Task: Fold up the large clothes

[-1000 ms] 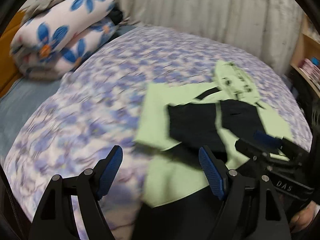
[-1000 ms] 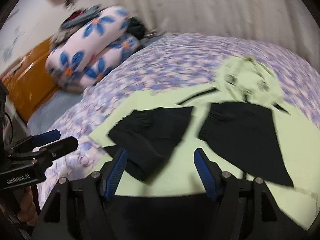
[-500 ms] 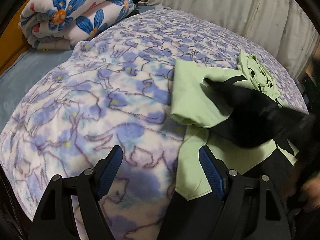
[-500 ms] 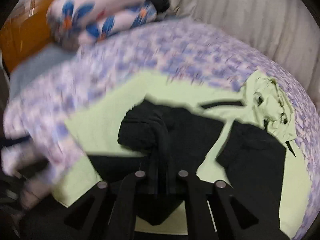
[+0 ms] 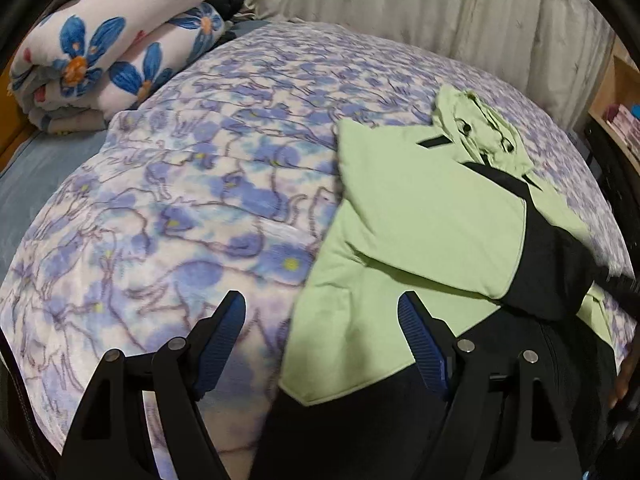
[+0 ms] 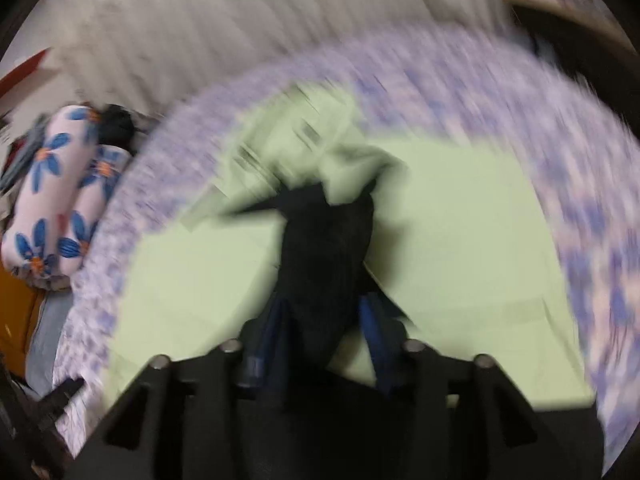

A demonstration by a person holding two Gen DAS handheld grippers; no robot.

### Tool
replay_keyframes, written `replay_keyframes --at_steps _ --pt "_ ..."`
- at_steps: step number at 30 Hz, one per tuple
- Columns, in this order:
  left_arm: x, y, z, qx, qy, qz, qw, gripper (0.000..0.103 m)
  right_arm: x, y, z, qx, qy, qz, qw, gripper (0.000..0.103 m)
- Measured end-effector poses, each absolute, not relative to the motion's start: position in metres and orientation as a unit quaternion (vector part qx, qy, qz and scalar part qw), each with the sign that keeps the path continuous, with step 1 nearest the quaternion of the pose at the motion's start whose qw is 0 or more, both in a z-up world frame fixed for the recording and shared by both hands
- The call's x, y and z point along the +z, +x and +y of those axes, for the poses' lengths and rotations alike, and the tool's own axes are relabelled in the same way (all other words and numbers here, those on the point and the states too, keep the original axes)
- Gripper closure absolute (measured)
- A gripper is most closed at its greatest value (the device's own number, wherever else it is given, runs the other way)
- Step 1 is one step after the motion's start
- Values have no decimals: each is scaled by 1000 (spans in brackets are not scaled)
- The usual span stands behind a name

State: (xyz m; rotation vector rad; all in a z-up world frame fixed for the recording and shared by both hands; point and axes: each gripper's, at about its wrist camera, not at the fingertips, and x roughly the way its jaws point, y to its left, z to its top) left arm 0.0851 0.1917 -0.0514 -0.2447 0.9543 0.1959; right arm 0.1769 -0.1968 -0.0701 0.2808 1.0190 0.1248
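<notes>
A light green hoodie (image 5: 420, 232) with black sleeve cuffs and a black hem lies on the bed; it also shows, blurred, in the right wrist view (image 6: 460, 240). Its left sleeve is folded across the body, black cuff (image 5: 552, 272) to the right. My left gripper (image 5: 320, 336) is open and empty, hovering over the hoodie's lower left edge. My right gripper (image 6: 324, 320) is shut on the black cuff (image 6: 324, 240) and holds it over the hoodie's body.
The bed has a purple flowered blanket (image 5: 200, 184). A rolled white quilt with blue flowers (image 5: 112, 44) lies at the back left. A pale curtain (image 5: 440, 4) hangs behind the bed. A wooden shelf (image 5: 616, 92) stands at the right.
My right gripper closed on the black cuff and carried the sleeve across the hoodie's body to the right. My left gripper stayed open and shifted slightly near the lower left edge.
</notes>
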Motion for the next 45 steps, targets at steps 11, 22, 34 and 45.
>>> replay_keyframes --at_steps 11,22,34,45 --pt "-65 178 181 52 -85 502 859 26 -92 207 -262 93 230 499 830 49" --pt "-119 273 200 55 -120 562 817 26 -109 264 -267 131 232 524 809 49" --pt "-95 270 208 65 -99 501 857 100 -80 278 -211 144 88 467 868 80" --pt "-127 281 233 117 -98 489 859 94 -113 325 -189 58 37 494 867 74"
